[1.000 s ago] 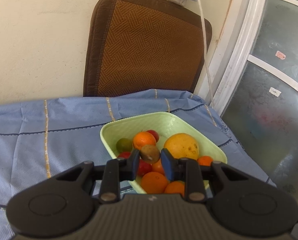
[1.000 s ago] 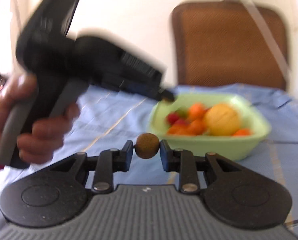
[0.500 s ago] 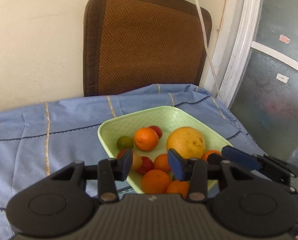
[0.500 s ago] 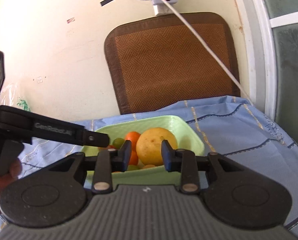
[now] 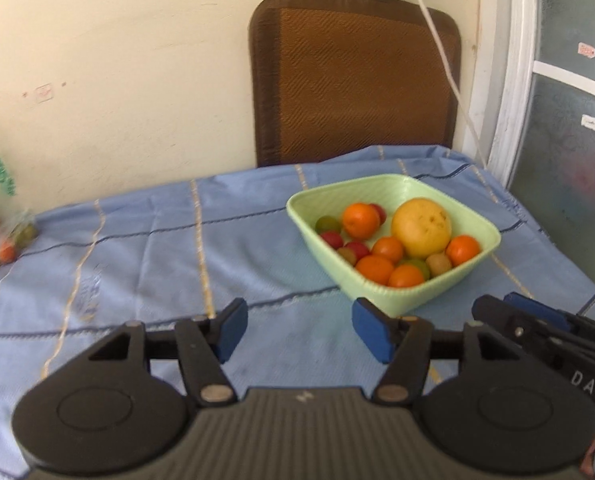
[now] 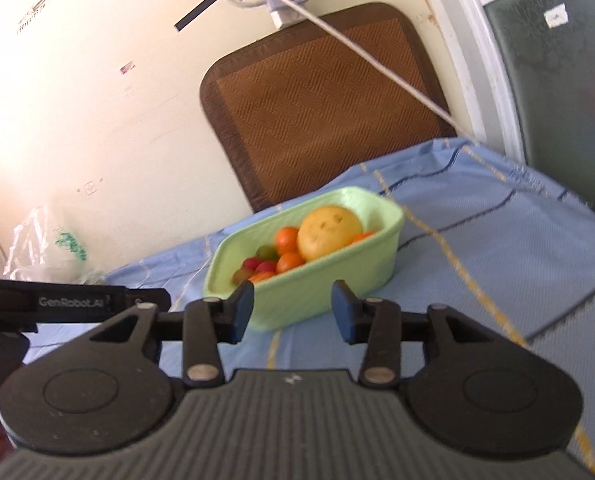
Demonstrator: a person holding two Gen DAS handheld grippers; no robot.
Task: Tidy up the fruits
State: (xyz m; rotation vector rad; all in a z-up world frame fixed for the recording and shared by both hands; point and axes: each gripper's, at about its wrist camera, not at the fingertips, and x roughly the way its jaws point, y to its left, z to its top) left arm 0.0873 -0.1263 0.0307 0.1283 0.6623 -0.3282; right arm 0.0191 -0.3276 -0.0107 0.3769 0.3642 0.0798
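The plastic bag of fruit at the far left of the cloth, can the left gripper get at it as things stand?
Probably yes. The left gripper has its jaws open and empty, and only bare blue tablecloth lies between it and the plastic bag of fruit. The green bowl sits off to the other side.

Pale green bowl (image 5: 479, 258) holds oranges (image 5: 360, 221), a large yellow citrus (image 5: 421, 227).

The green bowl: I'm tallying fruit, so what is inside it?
The green bowl holds one large yellow citrus, several small oranges, red and green small fruits and a brown kiwi. Anything beneath the pile is hidden.
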